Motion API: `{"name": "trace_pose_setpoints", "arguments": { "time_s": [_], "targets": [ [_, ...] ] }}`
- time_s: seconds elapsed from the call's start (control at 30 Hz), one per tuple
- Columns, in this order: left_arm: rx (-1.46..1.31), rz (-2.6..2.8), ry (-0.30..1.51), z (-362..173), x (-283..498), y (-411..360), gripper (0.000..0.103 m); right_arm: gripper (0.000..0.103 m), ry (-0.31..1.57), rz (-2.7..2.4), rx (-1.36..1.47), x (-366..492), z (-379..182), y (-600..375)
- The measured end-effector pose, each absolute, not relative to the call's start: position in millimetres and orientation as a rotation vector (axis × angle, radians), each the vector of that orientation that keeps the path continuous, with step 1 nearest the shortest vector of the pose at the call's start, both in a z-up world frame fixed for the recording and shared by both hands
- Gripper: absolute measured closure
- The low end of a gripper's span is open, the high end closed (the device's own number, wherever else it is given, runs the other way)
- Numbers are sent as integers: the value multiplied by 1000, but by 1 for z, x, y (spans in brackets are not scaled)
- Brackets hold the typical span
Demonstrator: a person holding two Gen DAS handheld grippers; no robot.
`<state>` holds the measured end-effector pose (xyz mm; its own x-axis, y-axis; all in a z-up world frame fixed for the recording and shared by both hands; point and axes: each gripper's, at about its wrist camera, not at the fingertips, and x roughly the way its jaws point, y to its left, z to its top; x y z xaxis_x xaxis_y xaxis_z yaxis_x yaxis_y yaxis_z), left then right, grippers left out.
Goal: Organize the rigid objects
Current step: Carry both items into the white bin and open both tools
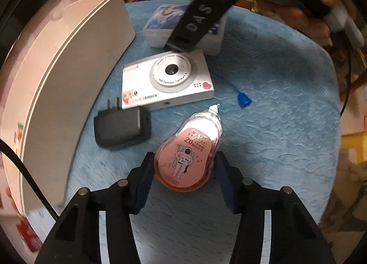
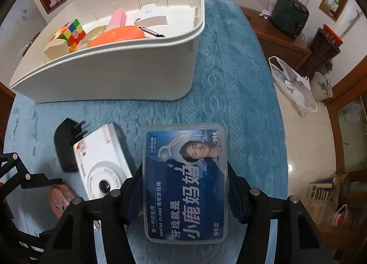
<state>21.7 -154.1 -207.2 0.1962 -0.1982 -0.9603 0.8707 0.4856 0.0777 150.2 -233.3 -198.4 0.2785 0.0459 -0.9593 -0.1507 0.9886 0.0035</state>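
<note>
Pink tape dispenser [image 1: 188,157] sits lower centre between the left gripper [image 1: 184,167] pads, which clasp its sides; long axis along the fingers. Right gripper [image 2: 184,186] clasps the floss box [image 2: 185,181] likewise. Bin [image 2: 114,75] lies upper left, nearer the right.

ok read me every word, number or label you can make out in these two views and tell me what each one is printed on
"DAS": black band of the right gripper.
"20M x 5mm", "In the sky": pink correction tape; smaller print blurred.
"Digital Camera": lens ring of the white camera; its body shows "camera", the rest is blurred.
"DENTAL FLOSS", "SUPER DEER", "小鹿妈妈", "牙线就是", "50支": floss box.
Nothing readable on the black charger or white bin.
</note>
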Motion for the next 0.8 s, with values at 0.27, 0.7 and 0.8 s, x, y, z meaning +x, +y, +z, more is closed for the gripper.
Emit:
{"name": "trace_pose_setpoints", "arguments": {
  "time_s": [0.27, 0.7, 0.8],
  "targets": [
    [556, -763, 1172, -180, 0, -134, 48, 41, 1244, 192, -2, 125, -174, -227],
    [172, -566, 1130, -77, 25, -62, 48, 41, 1109, 332, 89, 108, -99, -202],
    [152, -500, 1094, -52, 53, -56, 48, 41, 1064, 340, 82, 119, -77, -195]
  ]
}}
